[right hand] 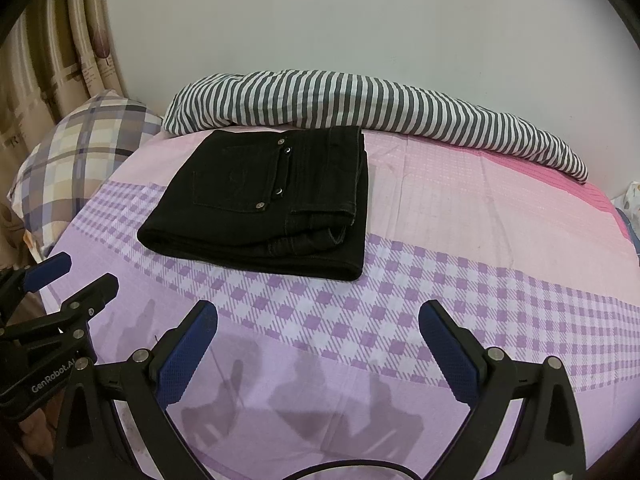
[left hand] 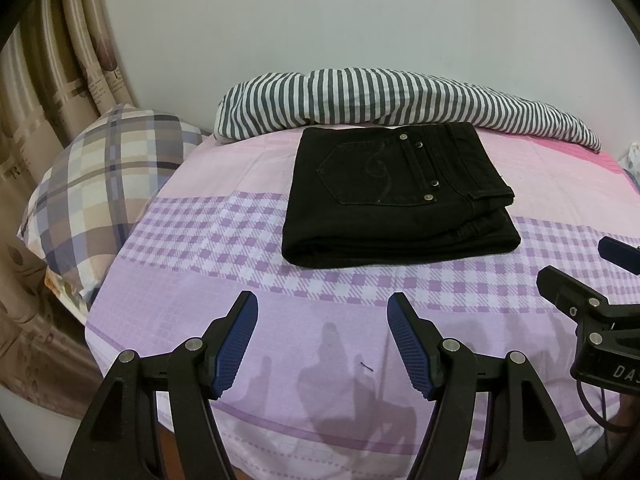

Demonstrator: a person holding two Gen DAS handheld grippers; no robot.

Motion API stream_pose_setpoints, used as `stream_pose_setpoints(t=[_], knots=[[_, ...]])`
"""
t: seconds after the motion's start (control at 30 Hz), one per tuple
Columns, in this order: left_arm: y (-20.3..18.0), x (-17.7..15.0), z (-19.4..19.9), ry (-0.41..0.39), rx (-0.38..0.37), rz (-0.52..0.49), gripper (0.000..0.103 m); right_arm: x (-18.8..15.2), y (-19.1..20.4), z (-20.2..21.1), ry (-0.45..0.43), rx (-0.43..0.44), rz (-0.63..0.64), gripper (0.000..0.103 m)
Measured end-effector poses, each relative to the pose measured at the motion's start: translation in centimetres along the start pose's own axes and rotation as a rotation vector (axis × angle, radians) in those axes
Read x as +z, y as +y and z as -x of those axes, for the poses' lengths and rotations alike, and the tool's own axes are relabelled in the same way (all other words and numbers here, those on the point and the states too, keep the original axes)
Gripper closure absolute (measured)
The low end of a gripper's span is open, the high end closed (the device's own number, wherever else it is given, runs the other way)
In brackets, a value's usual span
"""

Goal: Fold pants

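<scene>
Black denim pants [left hand: 396, 196] lie folded in a compact stack at twelve o'clock on the pink-and-purple checked bedsheet [left hand: 240, 240], so both the left gripper [left hand: 322, 344] and right gripper [right hand: 318, 354], spread and empty, should simply withdraw without snagging the stack.

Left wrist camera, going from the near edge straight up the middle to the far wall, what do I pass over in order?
Left gripper, open → purple checked bedsheet → folded black pants → striped pillow → white wall.
</scene>
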State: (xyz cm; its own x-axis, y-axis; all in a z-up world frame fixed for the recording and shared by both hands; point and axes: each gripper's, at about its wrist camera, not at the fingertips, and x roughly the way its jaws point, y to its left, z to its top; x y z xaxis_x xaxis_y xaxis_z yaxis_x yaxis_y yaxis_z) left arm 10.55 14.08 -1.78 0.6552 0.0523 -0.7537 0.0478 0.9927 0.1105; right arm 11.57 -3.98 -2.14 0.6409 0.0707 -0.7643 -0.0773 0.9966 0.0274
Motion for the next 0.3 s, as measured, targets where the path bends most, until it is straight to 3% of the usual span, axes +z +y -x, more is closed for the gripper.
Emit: stream_pose_setpoints(t=[0.3], knots=[[0.34,-0.08,-0.13,0.004,-0.012,-0.003,0.035,-0.08,-0.07,-0.05,0.002,0.001,-0.002,0.003]])
